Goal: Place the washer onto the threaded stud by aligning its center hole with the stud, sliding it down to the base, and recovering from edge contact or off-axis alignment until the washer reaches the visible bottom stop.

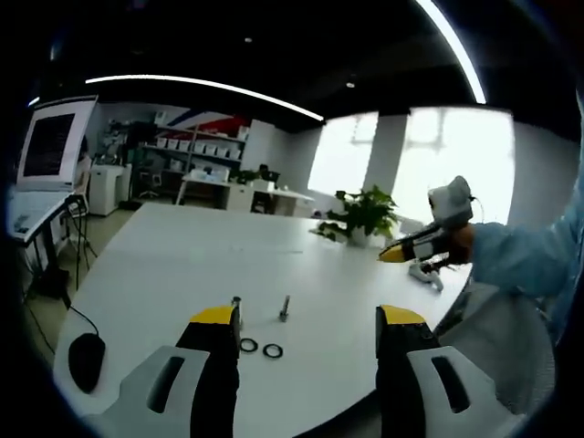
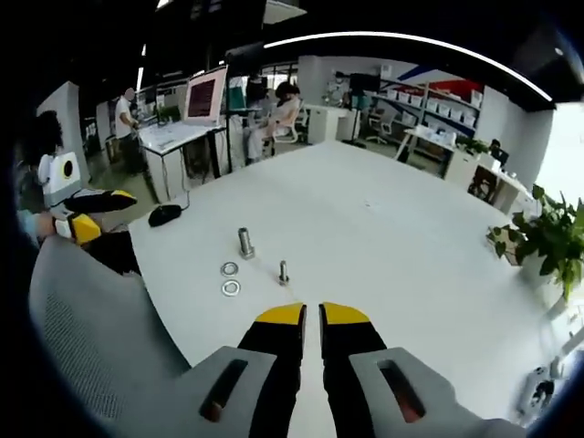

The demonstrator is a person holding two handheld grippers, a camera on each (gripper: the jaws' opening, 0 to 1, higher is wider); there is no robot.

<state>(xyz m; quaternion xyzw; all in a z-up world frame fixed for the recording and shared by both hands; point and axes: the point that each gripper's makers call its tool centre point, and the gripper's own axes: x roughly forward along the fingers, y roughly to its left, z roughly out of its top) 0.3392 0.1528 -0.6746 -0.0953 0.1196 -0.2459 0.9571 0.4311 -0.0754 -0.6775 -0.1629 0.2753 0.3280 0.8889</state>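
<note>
two washers [image 2: 230, 278] by studs [image 2: 245, 243], writing unreadable

washers [image 2: 230, 278]: 2 | threaded studs [image 2: 245, 243]: 2 | potted plant [image 1: 363, 215]: 1 | mouse [image 1: 87, 361]: 1

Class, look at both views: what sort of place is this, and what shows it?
Probably an open-plan office or lab: a large white table, desks with monitors, storage shelves and a potted plant.

Our left gripper [image 1: 310, 330] holds its fingers [image 1: 216, 319] wide apart, empty; our right gripper [image 2: 311, 316] has its fingers [image 2: 281, 317] nearly closed, gripping nothing.
</note>
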